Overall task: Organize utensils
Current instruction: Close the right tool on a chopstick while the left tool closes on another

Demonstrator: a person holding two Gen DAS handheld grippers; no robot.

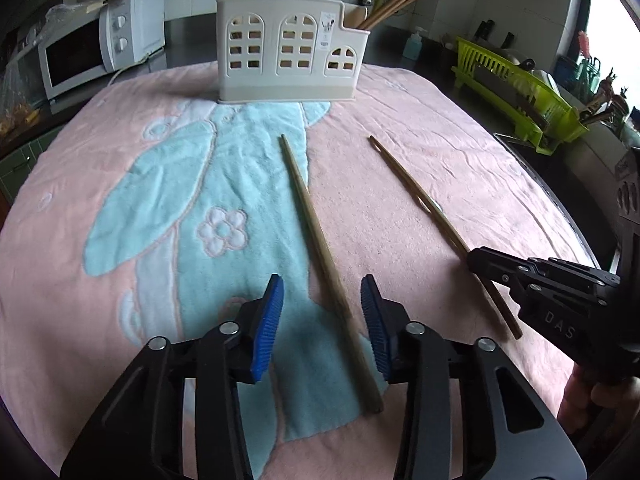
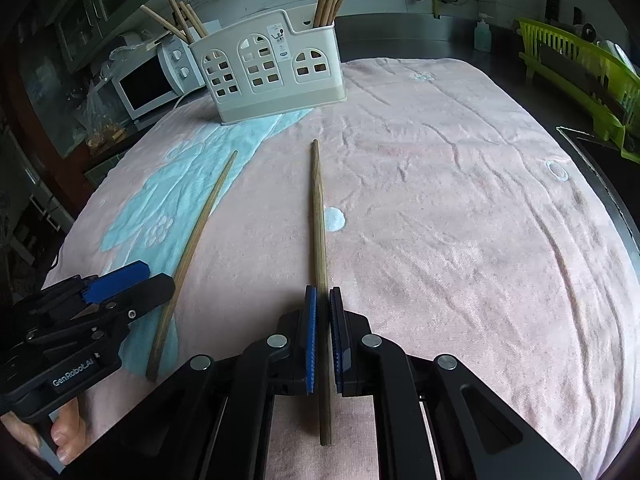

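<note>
Left gripper (image 1: 322, 320): black angular linkage arms, 2 blue ribbed pads (image 1: 269, 328), round silver pivot screws on each arm, long slots cut in outer arms. White "GenRobot.AI" lettering on its side in right wrist view.

Right gripper (image 2: 323, 336): same black build, blue ribbed pads, 4 silver screws. Embossed "DAS" on its side in left wrist view.

Bare fingers (image 2: 66, 436) around handle; no sleeve seen.

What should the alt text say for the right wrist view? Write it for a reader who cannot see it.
The right gripper is shut on a wooden chopstick lying on a pink towel. At lower left, the left gripper hangs open over a second chopstick. A white utensil holder with more chopsticks stands at the towel's far edge.
</note>
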